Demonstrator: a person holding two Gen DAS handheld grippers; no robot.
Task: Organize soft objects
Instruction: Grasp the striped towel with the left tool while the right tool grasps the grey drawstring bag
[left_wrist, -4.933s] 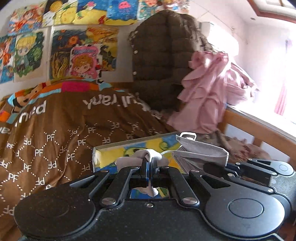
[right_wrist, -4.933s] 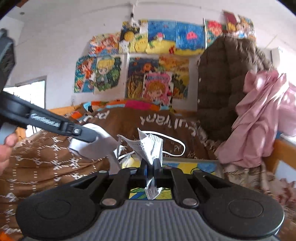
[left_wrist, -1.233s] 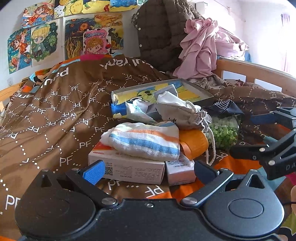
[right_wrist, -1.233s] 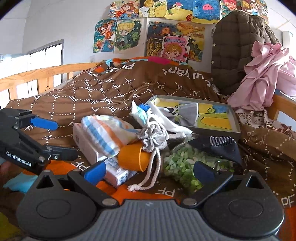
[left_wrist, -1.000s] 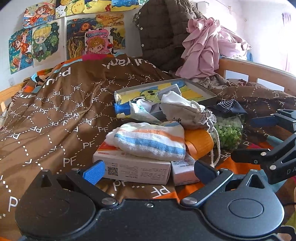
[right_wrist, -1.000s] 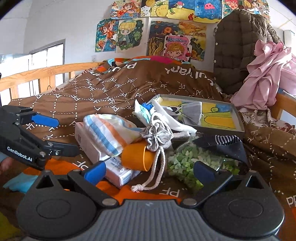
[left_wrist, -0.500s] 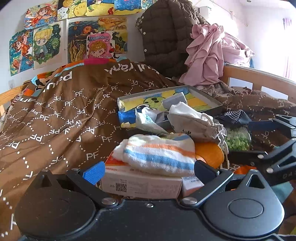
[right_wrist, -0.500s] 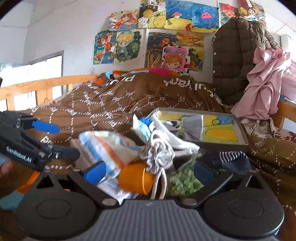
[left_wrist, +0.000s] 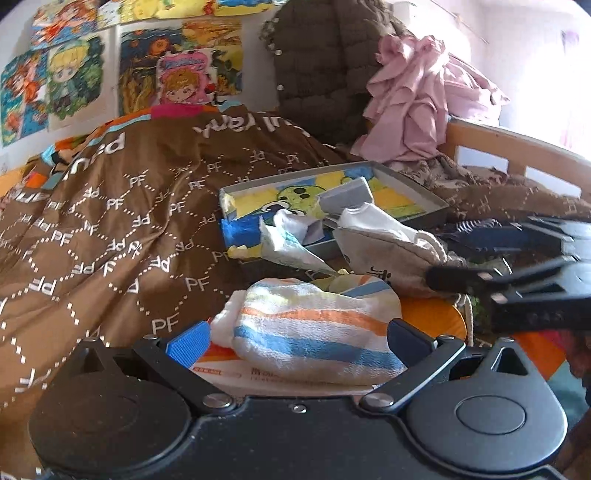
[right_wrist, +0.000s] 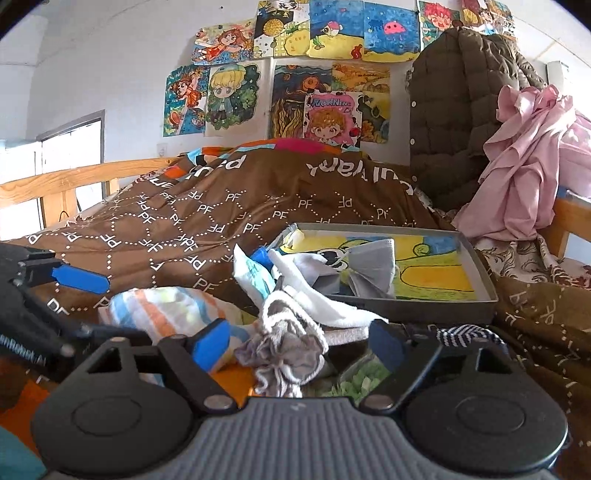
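Striped towel (left_wrist: 314, 328) sits rolled on a white box (left_wrist: 266, 373) on the brown bed cover (left_wrist: 110, 229), and the left gripper (left_wrist: 295, 338) has its fingers spread wide either side of it, gripping nothing. At its 1 o'clock lies the grey drawstring pouch (right_wrist: 284, 343), the right gripper (right_wrist: 299, 345) wide open around its gathered neck, empty too. Beyond, at 12 o'clock, the tray (right_wrist: 484, 291) holds a grey face mask (right_wrist: 373, 266).

We count one striped towel (left_wrist: 314, 328); one drawstring pouch (left_wrist: 384, 258); one grey face mask (right_wrist: 369, 266); one shallow tray (right_wrist: 484, 280); one white carton (left_wrist: 258, 376) under the towel; two grippers, left gripper (left_wrist: 295, 338), right gripper (right_wrist: 299, 343)
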